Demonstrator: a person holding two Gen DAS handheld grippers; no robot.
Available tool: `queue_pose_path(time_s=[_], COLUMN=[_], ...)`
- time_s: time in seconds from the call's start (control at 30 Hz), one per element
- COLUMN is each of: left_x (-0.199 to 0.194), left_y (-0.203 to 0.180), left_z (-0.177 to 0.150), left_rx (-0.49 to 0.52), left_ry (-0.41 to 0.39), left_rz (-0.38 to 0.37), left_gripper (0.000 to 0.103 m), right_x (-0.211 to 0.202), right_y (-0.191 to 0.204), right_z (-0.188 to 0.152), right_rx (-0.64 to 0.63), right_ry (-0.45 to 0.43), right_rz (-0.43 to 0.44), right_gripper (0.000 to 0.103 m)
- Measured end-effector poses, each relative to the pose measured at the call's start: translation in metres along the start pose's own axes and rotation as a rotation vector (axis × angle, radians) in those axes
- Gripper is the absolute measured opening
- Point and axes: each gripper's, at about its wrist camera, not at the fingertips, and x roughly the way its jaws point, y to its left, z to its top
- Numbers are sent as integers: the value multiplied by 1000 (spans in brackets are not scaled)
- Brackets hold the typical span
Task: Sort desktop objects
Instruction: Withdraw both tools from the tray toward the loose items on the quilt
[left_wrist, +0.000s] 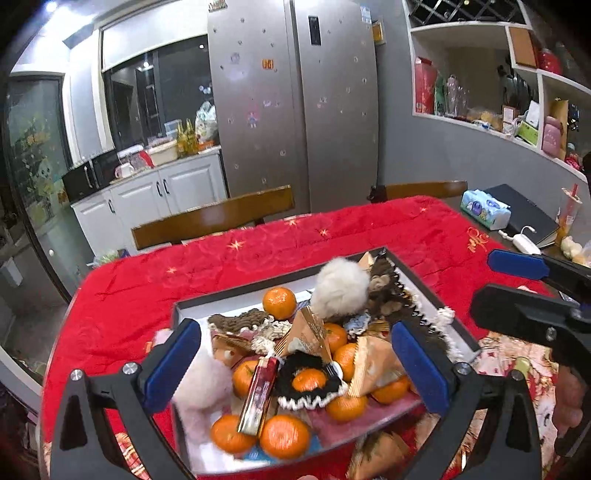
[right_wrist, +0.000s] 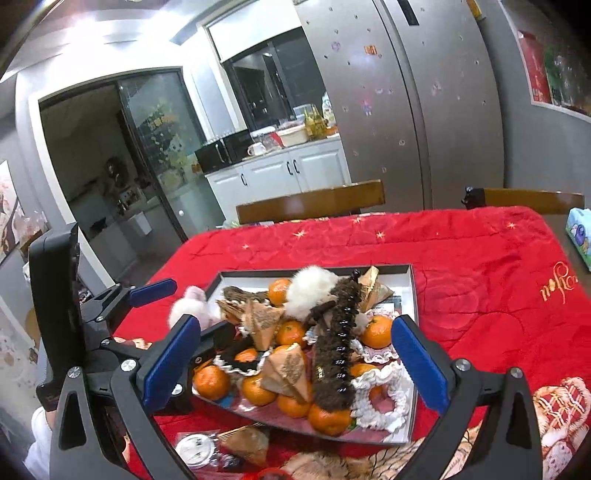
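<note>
We are holding our left gripper (left_wrist: 295, 362) over the near left part of a shallow dark-rimmed rectangular tray (left_wrist: 236, 293), its blue-padded fingers spread wide and gripping nothing. Our right gripper (right_wrist: 295, 358) is hovering just beside it, fingers likewise apart and empty. The tray is sitting on a red quilted tablecloth (right_wrist: 461, 251), heaped with small orange mandarins (left_wrist: 279, 302), a fluffy white pompom (left_wrist: 341, 288), tan triangular snack packets (right_wrist: 286, 369) and a long brown furry hair claw (right_wrist: 334, 350).

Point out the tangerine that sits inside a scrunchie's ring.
The tangerine encircled by the black scrunchie with white trim, mid-tray; every other tangerine lies loose among the items.
</note>
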Motion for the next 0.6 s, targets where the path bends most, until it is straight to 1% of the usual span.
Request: queue_pose_path(time_s=[0.2,0.33,0.4,0.5,0.6], left_x=[-62,-105,-125,-148,-165], left_y=[-3,-7,-8,-9,-11], left_z=[-3,-13,-25,-48,-76], left_rx=[-21,-46,-75,-104,-121], left_ry=[-49,-86,-102,-101,-90], left_rz=[1,31,44,51,53], left_gripper=[103,103,103,103,103], right_x=[-37,-65,-81,-107,-126], right_y=[20,39,51,62,68], right_z=[1,-1,-6,-19,-40], right_rx=[-12,-46,-82,-98,-78], right_ry=[-44,-70,-106,-162,-171], right_rz=[16,7,-23,-29,-22], right_gripper=[103,103,103,103,103])
